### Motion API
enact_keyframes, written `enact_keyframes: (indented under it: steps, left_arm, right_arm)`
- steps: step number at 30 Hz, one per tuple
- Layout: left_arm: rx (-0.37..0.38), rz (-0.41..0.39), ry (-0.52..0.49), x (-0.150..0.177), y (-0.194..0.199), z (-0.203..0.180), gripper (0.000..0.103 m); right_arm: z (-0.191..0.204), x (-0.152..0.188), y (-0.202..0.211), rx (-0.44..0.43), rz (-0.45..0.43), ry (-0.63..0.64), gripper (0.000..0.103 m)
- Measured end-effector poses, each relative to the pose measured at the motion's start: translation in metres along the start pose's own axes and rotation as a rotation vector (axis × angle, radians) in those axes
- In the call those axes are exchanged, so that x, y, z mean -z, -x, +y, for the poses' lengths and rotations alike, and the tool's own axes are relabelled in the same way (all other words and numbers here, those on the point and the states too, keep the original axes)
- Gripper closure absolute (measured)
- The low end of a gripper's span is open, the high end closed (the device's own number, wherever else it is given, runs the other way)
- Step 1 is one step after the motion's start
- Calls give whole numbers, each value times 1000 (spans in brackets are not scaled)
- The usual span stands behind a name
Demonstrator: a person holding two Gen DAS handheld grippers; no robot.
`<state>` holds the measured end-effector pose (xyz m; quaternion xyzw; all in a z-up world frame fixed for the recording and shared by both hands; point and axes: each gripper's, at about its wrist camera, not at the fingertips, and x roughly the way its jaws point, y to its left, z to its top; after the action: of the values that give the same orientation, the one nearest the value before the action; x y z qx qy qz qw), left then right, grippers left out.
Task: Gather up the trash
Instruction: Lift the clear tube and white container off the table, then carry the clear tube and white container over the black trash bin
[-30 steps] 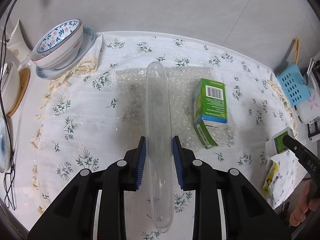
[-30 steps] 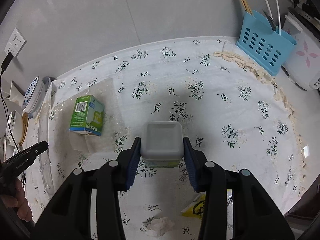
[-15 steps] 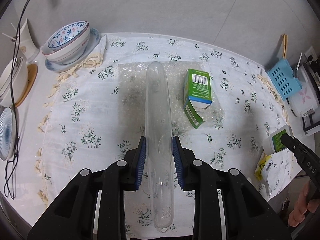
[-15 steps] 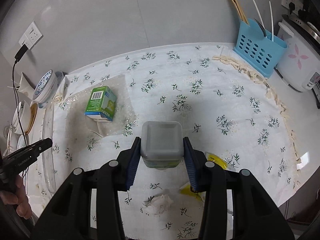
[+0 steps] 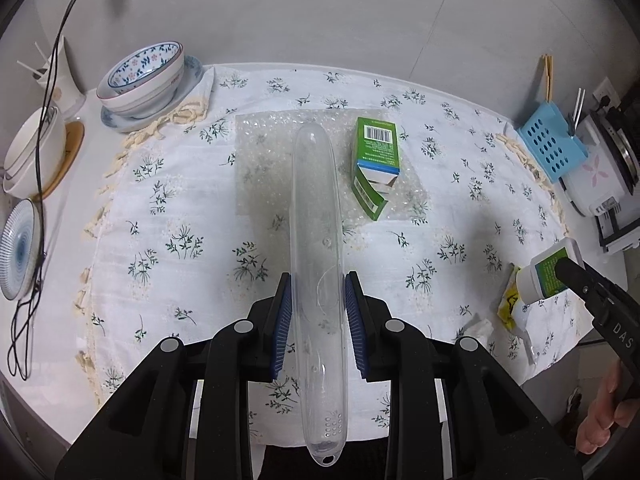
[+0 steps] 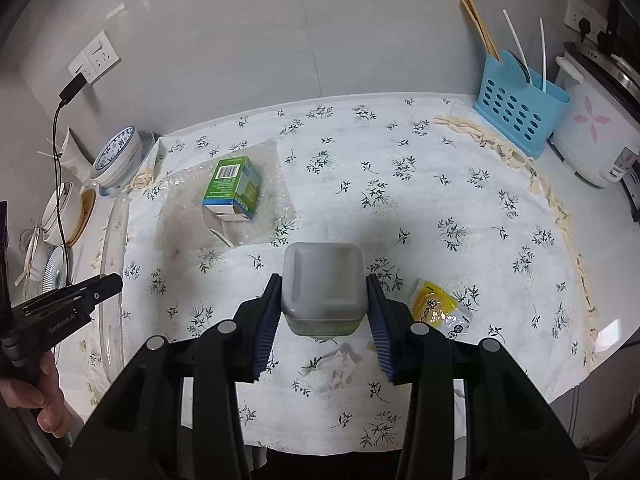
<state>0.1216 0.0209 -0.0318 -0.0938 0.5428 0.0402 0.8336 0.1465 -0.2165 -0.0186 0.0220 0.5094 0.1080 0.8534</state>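
My left gripper (image 5: pixel 318 312) is shut on a long clear plastic case (image 5: pixel 316 240), held lengthwise above the flowered tablecloth (image 5: pixel 180 216). My right gripper (image 6: pixel 323 312) is shut on a small square white bottle (image 6: pixel 322 284) with a green label; the same bottle (image 5: pixel 546 272) shows at the right edge of the left wrist view. On the cloth lie a green carton (image 6: pixel 234 188) on a sheet of bubble wrap (image 6: pixel 184 216), a yellow sachet (image 6: pixel 438 306) and a crumpled tissue (image 6: pixel 332 370).
Stacked bowls (image 5: pixel 142 78) and plates (image 5: pixel 20 256) stand at the left with a black cable (image 5: pixel 44 120). A blue utensil holder (image 6: pixel 518 102) and a white rice cooker (image 6: pixel 596 136) stand at the back right. A person's hand (image 6: pixel 36 396) holds the left gripper.
Both grippers have lifted and pulled back from the table with their loads, so more of the cloth and its front edge shows. The yellow sachet and tissue came into fuller view.
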Motion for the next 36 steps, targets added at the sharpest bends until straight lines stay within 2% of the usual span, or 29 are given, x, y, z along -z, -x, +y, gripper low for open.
enact_keyframes:
  steps: [20, 36]
  left_arm:
    - [10, -4, -46, 44, 26, -34, 77]
    - [25, -11, -44, 84, 42, -49, 77]
  right_arm:
    - [4, 35, 35, -22, -25, 56, 63]
    - [-4, 73, 53, -39, -17, 57, 63]
